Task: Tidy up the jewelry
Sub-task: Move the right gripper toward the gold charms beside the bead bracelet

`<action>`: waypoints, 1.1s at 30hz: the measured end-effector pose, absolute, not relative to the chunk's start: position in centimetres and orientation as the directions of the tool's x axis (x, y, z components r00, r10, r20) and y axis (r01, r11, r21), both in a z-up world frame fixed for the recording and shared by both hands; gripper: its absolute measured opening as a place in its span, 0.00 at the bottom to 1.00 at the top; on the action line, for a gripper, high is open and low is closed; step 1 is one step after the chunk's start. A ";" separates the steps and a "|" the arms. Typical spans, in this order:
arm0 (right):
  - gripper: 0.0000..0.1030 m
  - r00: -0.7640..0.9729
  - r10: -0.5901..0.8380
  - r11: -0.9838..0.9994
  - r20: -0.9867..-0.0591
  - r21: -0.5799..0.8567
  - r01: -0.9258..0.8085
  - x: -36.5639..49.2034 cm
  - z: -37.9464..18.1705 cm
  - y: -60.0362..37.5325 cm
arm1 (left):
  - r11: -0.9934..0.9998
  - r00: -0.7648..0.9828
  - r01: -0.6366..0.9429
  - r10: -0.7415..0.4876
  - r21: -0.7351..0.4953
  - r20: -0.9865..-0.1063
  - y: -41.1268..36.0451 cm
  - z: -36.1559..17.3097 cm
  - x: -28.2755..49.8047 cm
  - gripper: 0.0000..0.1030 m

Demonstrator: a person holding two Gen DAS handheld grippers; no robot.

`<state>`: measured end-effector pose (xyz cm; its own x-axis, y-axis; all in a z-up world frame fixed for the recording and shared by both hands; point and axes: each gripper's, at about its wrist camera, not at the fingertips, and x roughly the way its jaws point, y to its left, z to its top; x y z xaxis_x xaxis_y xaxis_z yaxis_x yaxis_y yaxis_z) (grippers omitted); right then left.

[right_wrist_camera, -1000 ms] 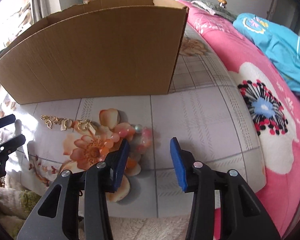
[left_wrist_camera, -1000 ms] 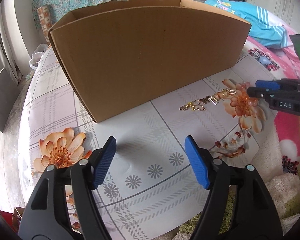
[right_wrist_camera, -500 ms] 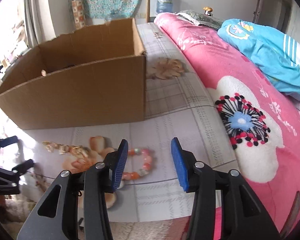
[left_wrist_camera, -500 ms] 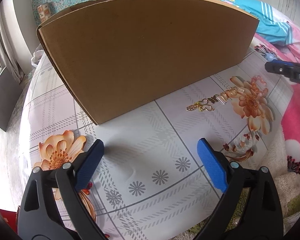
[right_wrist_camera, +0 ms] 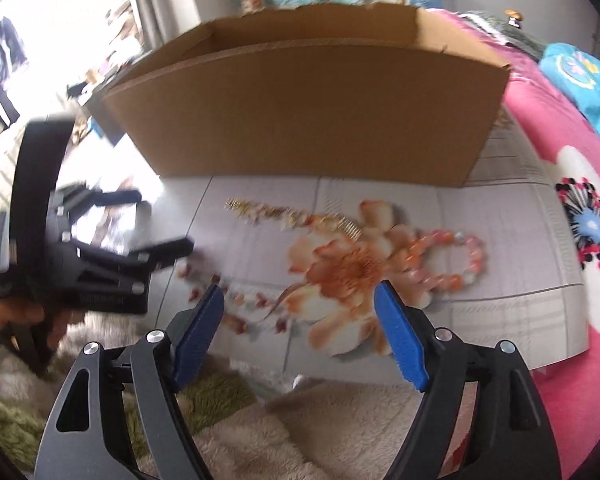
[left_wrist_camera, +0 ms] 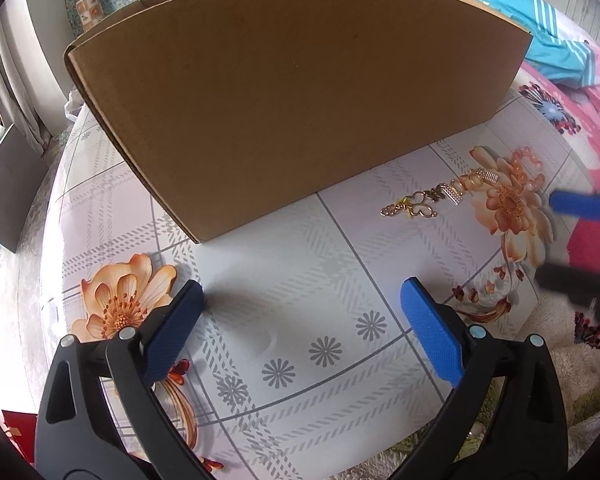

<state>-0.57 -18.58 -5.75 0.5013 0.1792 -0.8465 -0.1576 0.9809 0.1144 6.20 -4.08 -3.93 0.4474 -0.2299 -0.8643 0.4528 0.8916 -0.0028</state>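
A gold charm bracelet (left_wrist_camera: 436, 196) lies on the flower-print table cover in front of a tall cardboard box (left_wrist_camera: 292, 92). It also shows, blurred, in the right wrist view (right_wrist_camera: 292, 216). A pink and orange bead bracelet (right_wrist_camera: 452, 260) lies to its right, over a printed flower; it also shows in the left wrist view (left_wrist_camera: 528, 168). My left gripper (left_wrist_camera: 300, 320) is open and empty, low over the table, short of the gold bracelet. My right gripper (right_wrist_camera: 300, 312) is open and empty near the table's front edge, facing the bead bracelet.
The box (right_wrist_camera: 312, 108) is open on top and stands behind the jewelry. A pink flowered bedspread (right_wrist_camera: 572, 208) lies to the right, with blue clothing (left_wrist_camera: 548, 36) on it. A fluffy beige and green rug (right_wrist_camera: 260, 432) lies below the table's front edge.
Both grippers have opened wider. The right gripper has swung left and down toward the table's front edge, with motion blur. The left gripper has edged closer to the box.
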 end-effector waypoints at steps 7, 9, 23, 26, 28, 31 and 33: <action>0.74 0.463 0.215 0.969 -0.860 0.131 -0.208 -0.2 -7.4 -18.4 | 0.891 0.435 0.454 -0.226 -0.005 -0.872 -4.3 -3.7 6.5 0.93; 0.74 0.472 0.204 0.972 -0.858 0.120 -0.201 0.2 -7.3 -18.8 | 0.891 0.431 0.453 -0.224 -0.005 -0.874 -4.7 -3.8 6.7 0.93; 0.94 0.499 0.223 0.974 -0.838 0.170 -0.150 1.0 -7.3 -20.3 | 0.898 0.430 0.441 -0.216 -0.005 -0.877 -5.0 -3.6 7.5 0.93; 0.94 0.510 0.241 0.971 -0.825 0.198 -0.137 0.8 -7.2 -21.3 | 0.898 0.434 0.441 -0.218 -0.005 -0.874 -5.0 -3.6 7.5 0.93; 0.94 0.506 0.225 0.974 -0.833 0.177 -0.142 0.9 -7.2 -21.4 | 0.898 0.435 0.439 -0.218 -0.005 -0.874 -5.0 -3.6 7.6 0.93; 0.94 0.506 0.207 0.977 -0.837 0.153 -0.147 0.8 -7.2 -21.1 | 0.898 0.432 0.439 -0.216 -0.005 -0.876 -4.8 -3.6 7.6 0.93; 0.94 0.506 0.207 0.977 -0.837 0.151 -0.149 0.8 -7.4 -20.6 | 0.898 0.431 0.439 -0.216 -0.005 -0.876 -4.8 -3.6 7.5 0.93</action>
<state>0.78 -20.60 -7.38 0.5063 0.2067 -0.8372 -0.1489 0.9772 0.1512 7.51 -4.75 -3.63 0.4309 -0.2157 -0.8762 0.4395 0.8982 -0.0050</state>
